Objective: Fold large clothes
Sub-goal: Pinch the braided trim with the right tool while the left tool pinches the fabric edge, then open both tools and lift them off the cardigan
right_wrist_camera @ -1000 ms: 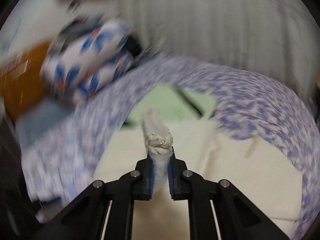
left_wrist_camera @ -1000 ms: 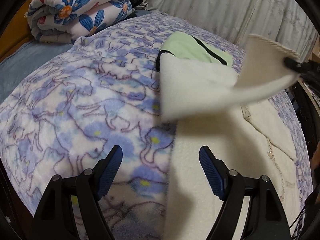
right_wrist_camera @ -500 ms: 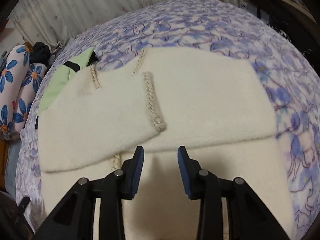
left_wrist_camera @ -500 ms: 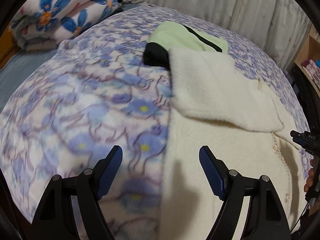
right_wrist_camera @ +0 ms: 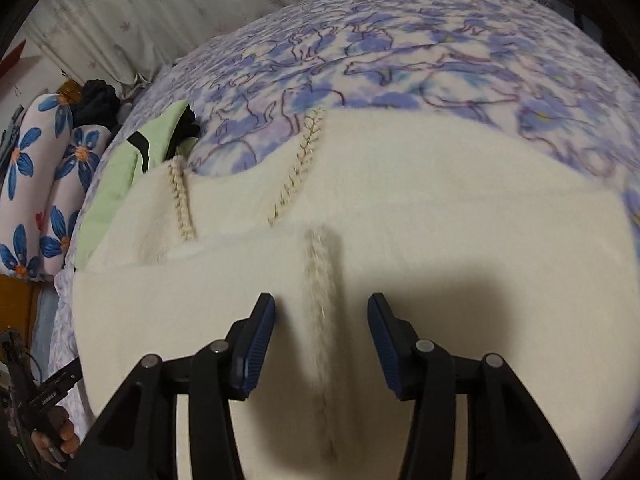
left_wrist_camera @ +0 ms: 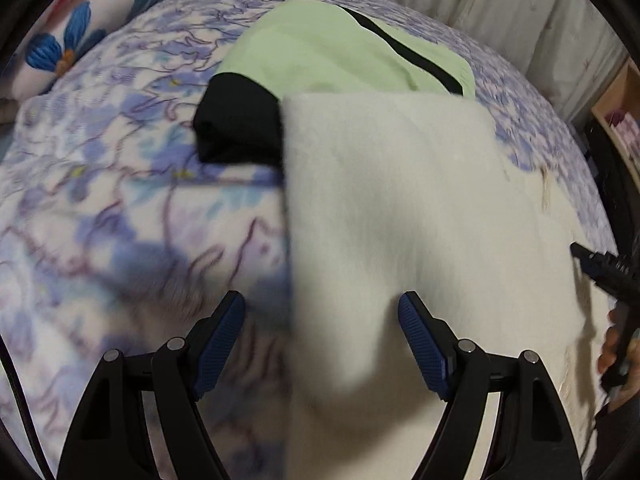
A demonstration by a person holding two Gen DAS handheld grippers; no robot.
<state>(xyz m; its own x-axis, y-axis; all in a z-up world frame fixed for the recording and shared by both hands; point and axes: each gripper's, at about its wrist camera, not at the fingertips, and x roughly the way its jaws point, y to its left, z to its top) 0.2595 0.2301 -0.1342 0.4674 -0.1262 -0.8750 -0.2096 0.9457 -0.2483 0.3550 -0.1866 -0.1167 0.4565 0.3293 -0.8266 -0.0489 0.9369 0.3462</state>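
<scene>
A large cream fleece garment (left_wrist_camera: 400, 208) lies spread on the bed, with one part folded flat over its body; it also fills the right wrist view (right_wrist_camera: 400, 216). Braided cream trim (right_wrist_camera: 320, 280) runs along it. My left gripper (left_wrist_camera: 322, 336) is open and empty, low over the garment's left edge. My right gripper (right_wrist_camera: 322, 340) is open and empty, its jaws on either side of the trim, just above the cloth. The right gripper's tip also shows in the left wrist view (left_wrist_camera: 600, 270).
A light green and black folded garment (left_wrist_camera: 336, 52) lies just beyond the cream one. The bed has a purple floral blanket (left_wrist_camera: 100, 200). A rolled blue-flower quilt (right_wrist_camera: 36, 184) sits at the far left. Curtains (right_wrist_camera: 160, 8) hang behind the bed.
The right gripper carried a raised part of the garment across, let it go and opened. That part now lies flat. Both grippers have moved closer to the cloth.
</scene>
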